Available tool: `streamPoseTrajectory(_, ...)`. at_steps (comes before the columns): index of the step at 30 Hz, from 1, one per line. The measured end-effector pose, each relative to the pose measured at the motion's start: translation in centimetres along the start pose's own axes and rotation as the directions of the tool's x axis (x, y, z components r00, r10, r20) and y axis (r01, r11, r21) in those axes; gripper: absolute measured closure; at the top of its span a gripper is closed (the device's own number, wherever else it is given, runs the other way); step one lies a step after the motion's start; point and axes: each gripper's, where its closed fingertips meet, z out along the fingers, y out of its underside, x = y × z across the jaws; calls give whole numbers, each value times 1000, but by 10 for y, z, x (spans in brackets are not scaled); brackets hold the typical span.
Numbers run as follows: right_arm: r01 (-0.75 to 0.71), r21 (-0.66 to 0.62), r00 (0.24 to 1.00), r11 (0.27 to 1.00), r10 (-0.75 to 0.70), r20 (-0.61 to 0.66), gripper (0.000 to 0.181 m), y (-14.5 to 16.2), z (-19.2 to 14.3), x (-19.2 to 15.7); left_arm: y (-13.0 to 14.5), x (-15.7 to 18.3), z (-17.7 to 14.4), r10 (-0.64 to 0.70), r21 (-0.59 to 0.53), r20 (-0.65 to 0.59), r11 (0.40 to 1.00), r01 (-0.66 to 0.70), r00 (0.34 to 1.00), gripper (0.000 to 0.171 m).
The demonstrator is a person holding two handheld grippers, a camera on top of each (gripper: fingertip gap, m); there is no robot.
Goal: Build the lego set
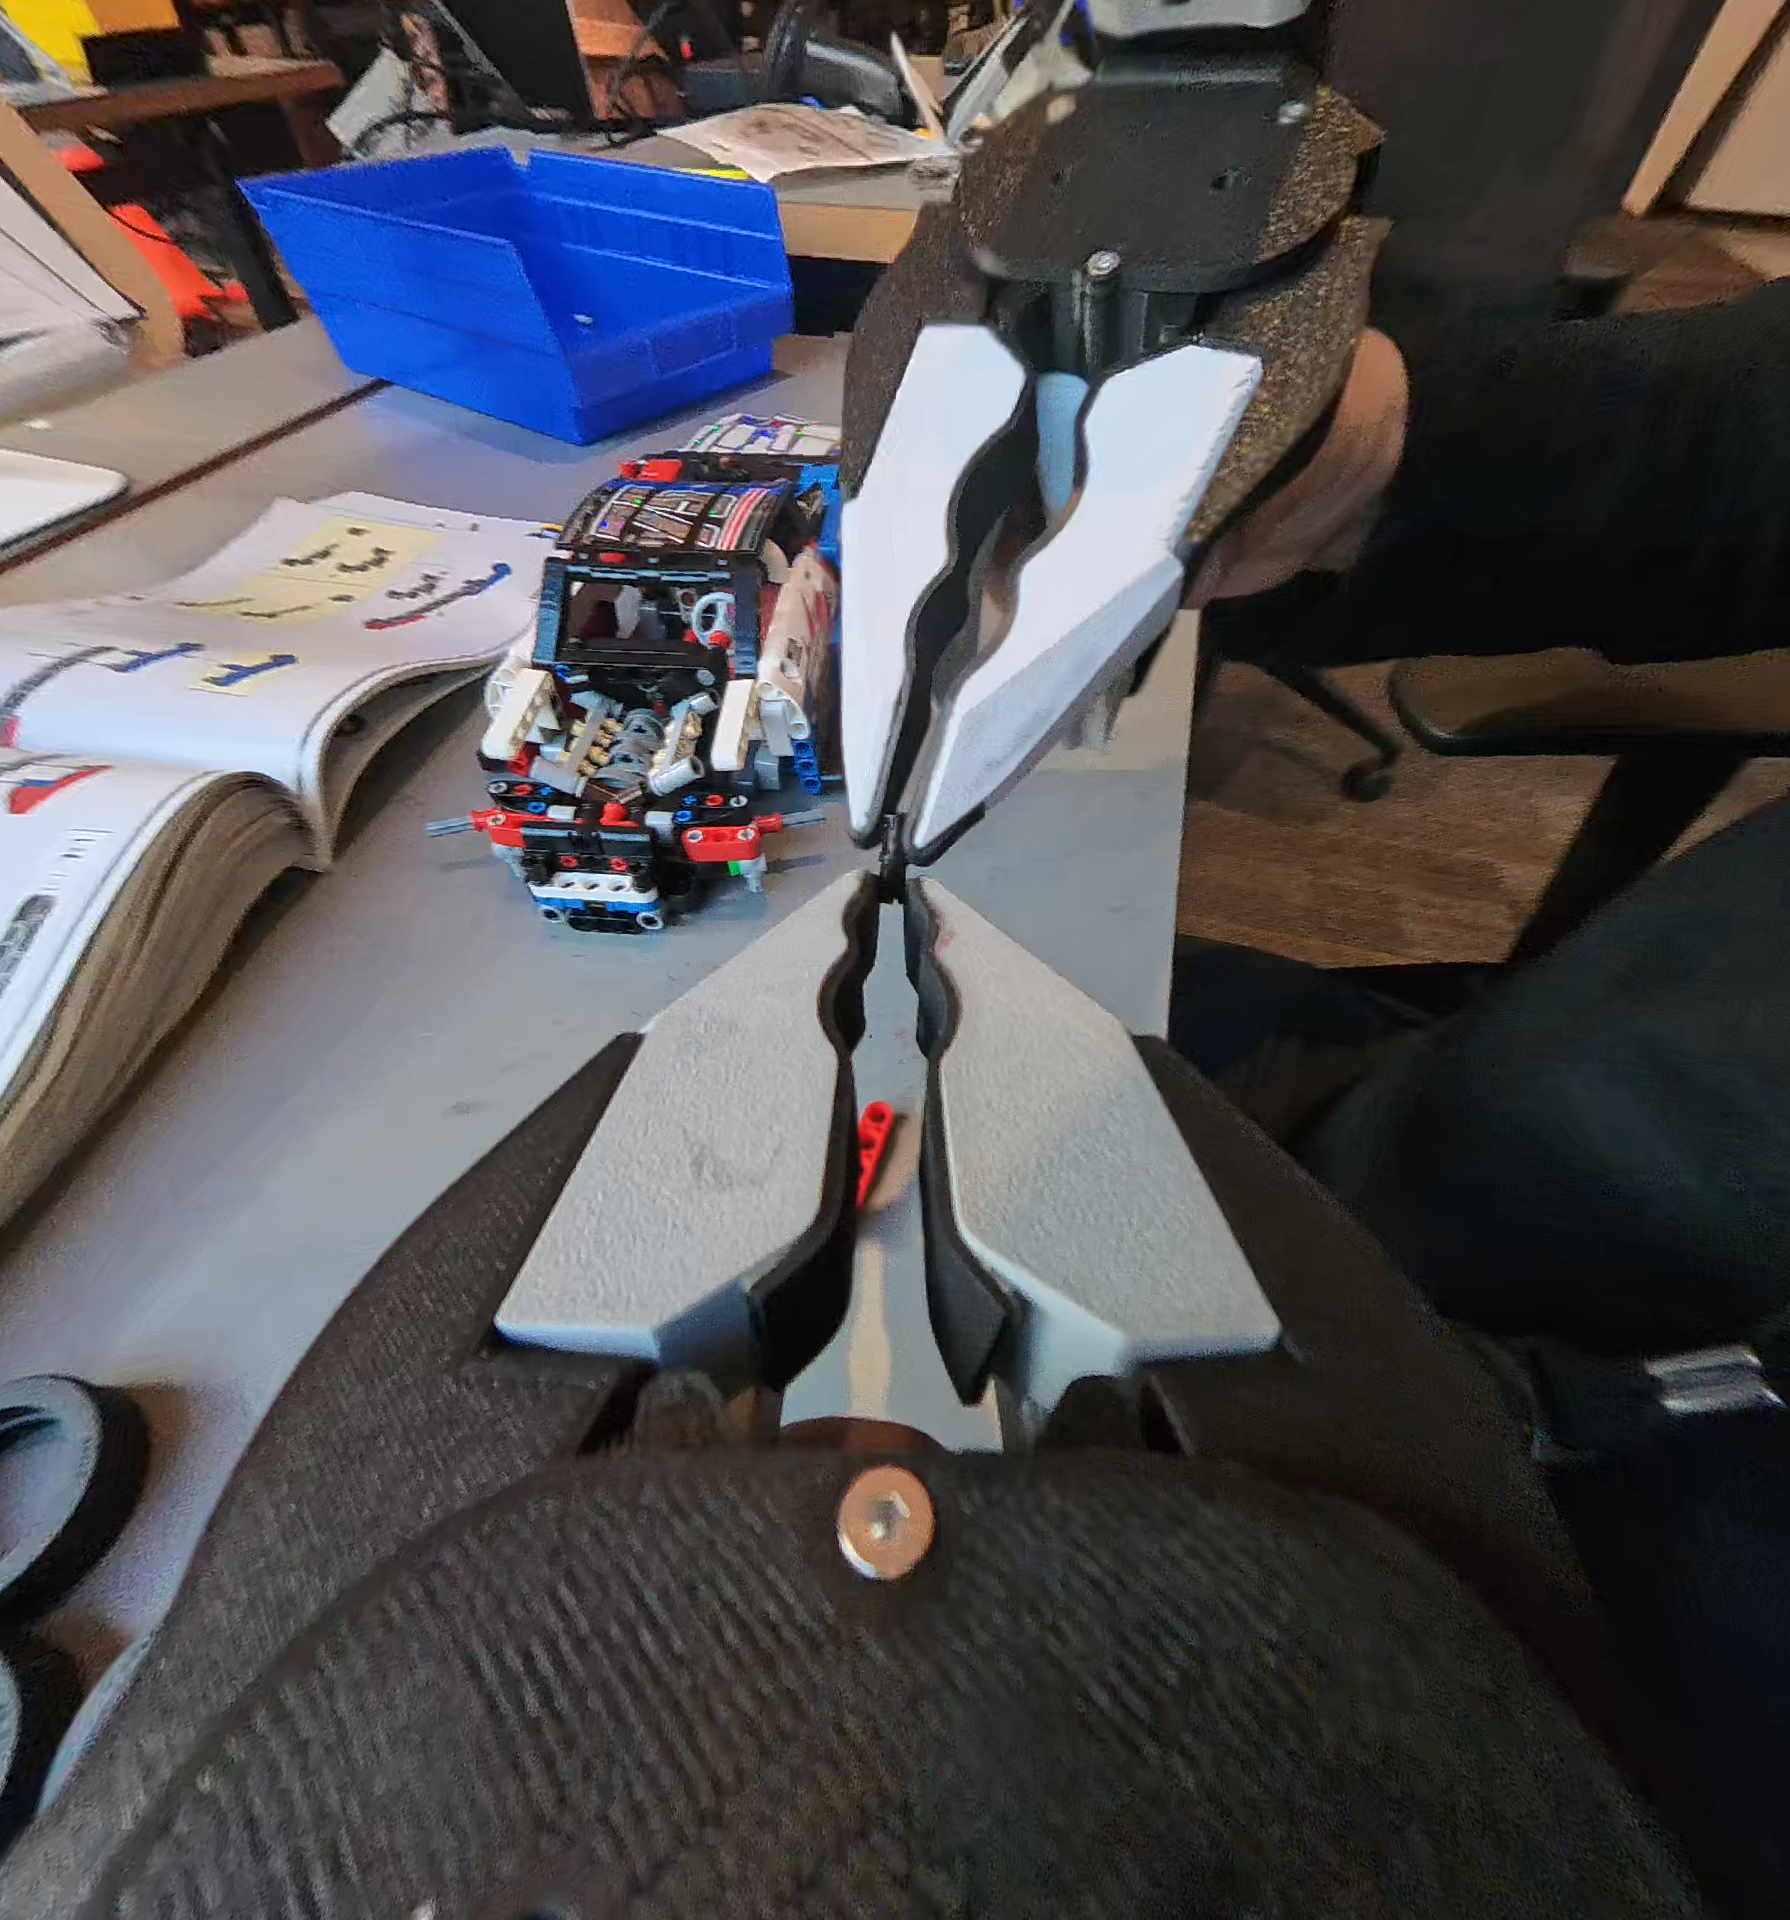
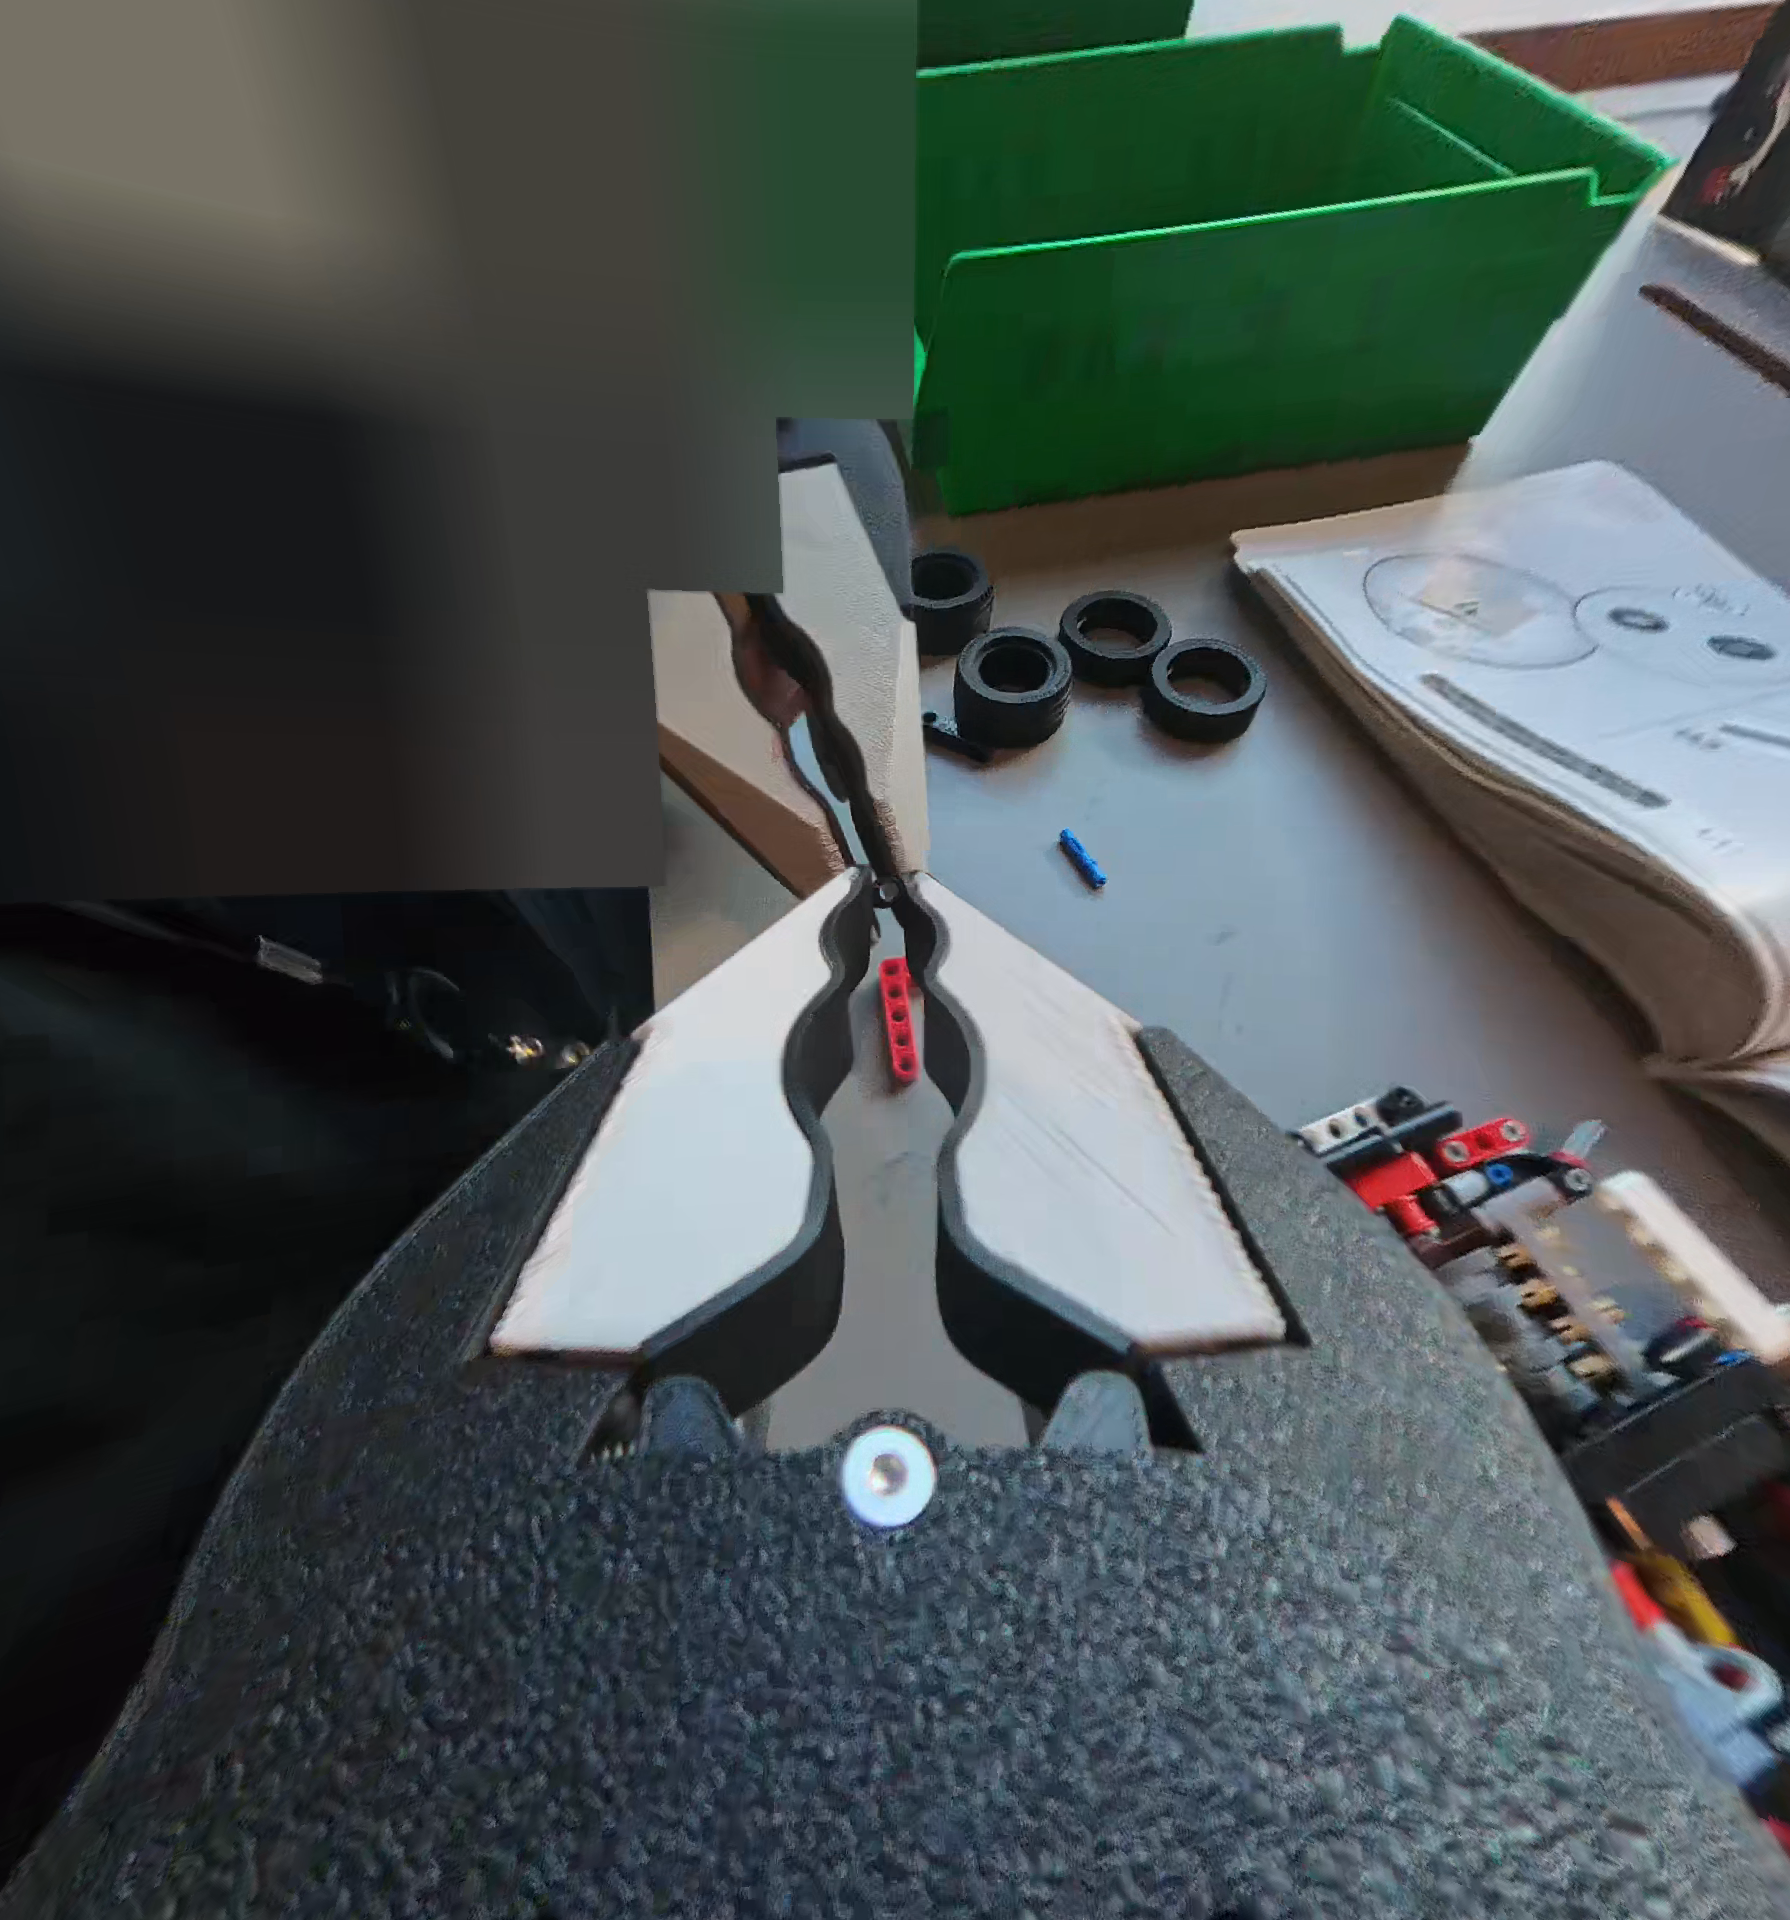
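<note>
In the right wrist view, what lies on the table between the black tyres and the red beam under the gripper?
A small blue pin lies alone on the grey table, between the black tyres and the red beam; the rest is bare.

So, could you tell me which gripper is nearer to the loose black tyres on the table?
Left. The tyres lie beside the body of the left gripper; from the right gripper they sit beyond its tips, where both pinch a black piece.
</note>
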Motion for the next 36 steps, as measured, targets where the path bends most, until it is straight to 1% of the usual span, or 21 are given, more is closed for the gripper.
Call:
streamPoseTrajectory(3, 142, -56, 990, 988, -141, 8, 176, 0, -1, -5, 0, 6, -1, -59, 1, -81, 998, 60, 995, 169)
streamPoseTrajectory(7, 198, -114, 979, 973, -192, 63, 176, 5, -1, -9, 4, 10, -1, -50, -27, -109, 999, 47, 993, 169)
streamPoseTrajectory(10, 240, -125, 969, 963, -228, 99, 176, 7, -1, -12, 6, 13, 0, -46, -30, -136, 999, 42, 990, 169)
streamPoseTrajectory(13, 230, -120, 966, 966, -212, 146, 176, 7, -1, -17, 6, 18, -2, -28, -8, -188, 1000, 27, 982, 169)
streamPoseTrajectory(16, 270, -110, 952, 957, -247, 182, 177, 6, -2, -25, 5, 26, -5, -46, 6, -256, 999, 49, 965, 169)
streamPoseTrajectory(23, 322, -117, 927, 939, -288, 239, 176, 6, -3, -34, 5, 35, -8, -57, 6, -325, 998, 62, 944, 169)
streamPoseTrajectory(30, 330, -134, 920, 935, -286, 268, 175, 9, -3, -37, 13, 37, -8, -47, -29, -330, 999, 40, 943, 169)
streamPoseTrajectory(36, 330, -152, 918, 932, -279, 281, 176, 14, -1, -38, 13, 38, -8, -44, -27, -330, 999, 37, 943, 169)
